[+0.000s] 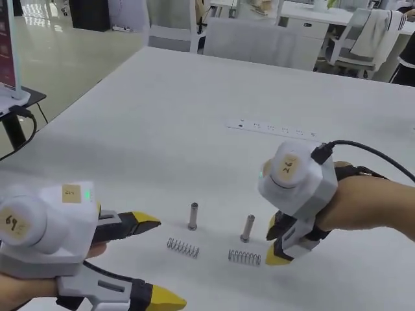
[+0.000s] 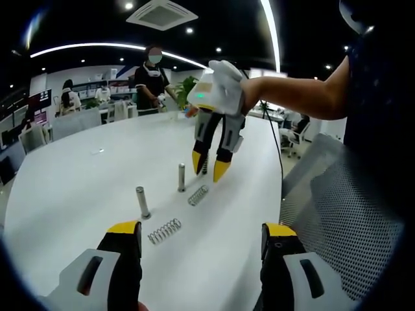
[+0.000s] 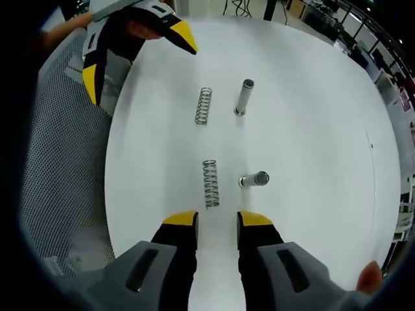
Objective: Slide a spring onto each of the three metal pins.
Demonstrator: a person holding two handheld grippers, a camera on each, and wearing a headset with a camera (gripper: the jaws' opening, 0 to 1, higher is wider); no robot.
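Note:
Two short metal pins [image 1: 193,216] [image 1: 248,228] stand upright on the white table [image 1: 194,116]. A loose spring [image 1: 183,247] lies flat in front of the left pin, and another spring [image 1: 244,257] in front of the right pin. My right gripper [image 1: 273,249] points down just right of that second spring, open by a narrow gap with nothing in it. From its own view [image 3: 217,220], the near spring [image 3: 209,183] lies just ahead of the tips, beside a pin [image 3: 254,179]. My left gripper [image 1: 155,259] hovers wide open at the lower left [image 2: 201,230], short of the nearer spring [image 2: 164,230].
A white power strip [image 1: 275,128] lies farther back on the table, and a black cable [image 1: 369,150] runs from the right gripper. The table's near edge and a mesh chair [image 3: 58,168] are close behind both grippers. A person [image 2: 150,81] stands beyond the far end.

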